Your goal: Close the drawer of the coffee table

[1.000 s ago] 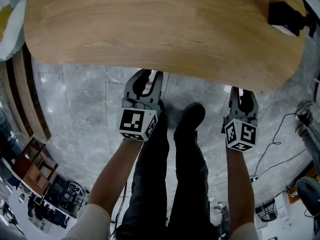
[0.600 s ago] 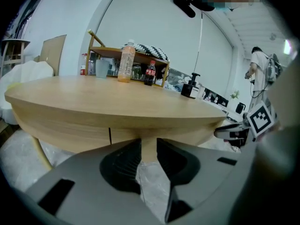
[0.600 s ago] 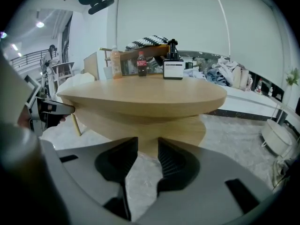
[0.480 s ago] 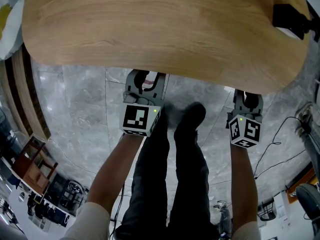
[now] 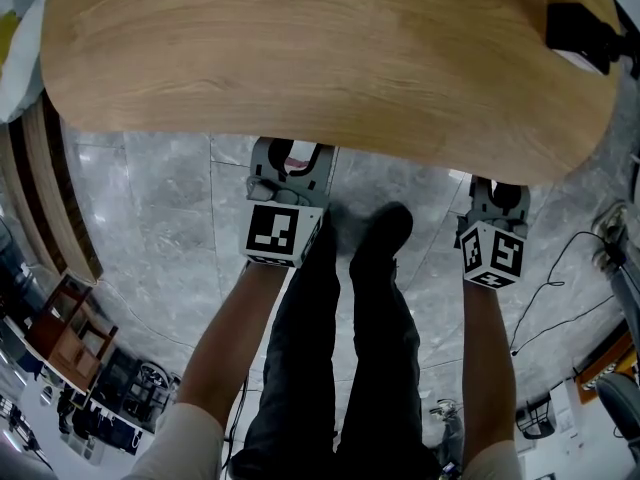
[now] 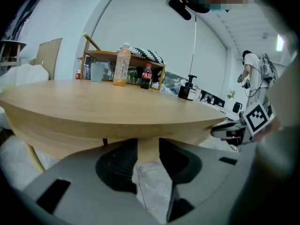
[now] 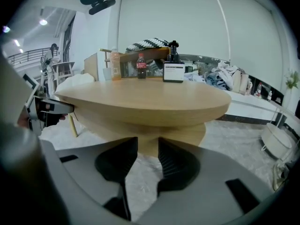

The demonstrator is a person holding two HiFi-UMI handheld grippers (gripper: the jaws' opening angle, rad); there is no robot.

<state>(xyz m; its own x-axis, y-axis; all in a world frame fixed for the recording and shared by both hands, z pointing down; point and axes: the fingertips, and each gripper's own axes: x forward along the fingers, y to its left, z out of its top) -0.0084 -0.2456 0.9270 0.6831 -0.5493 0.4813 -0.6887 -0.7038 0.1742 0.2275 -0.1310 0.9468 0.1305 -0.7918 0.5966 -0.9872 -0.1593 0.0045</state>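
The round wooden coffee table (image 5: 320, 58) fills the top of the head view. Below its top, a lower wooden band (image 7: 159, 135) shows in the right gripper view; I cannot tell a drawer front apart from it. My left gripper (image 5: 291, 150) sits at the table's near edge with its tips just under the rim. Its jaws are opening and nothing is between them (image 6: 148, 144). My right gripper (image 5: 497, 190) is at the rim further right, open and empty (image 7: 148, 142). Each gripper shows at the side of the other's view: the right gripper (image 6: 234, 130), the left gripper (image 7: 51, 108).
A black device (image 5: 580, 33) stands on the table's far right. An orange bottle (image 6: 121, 64) and a cola bottle (image 6: 146, 76) stand beyond the table. The person's legs and shoes (image 5: 380, 238) are on the grey tiled floor between the grippers. A cable (image 5: 560, 278) lies at right.
The left gripper has rolled, so its marker cube now faces up more squarely. The right gripper has shifted slightly right and closer under the table rim.
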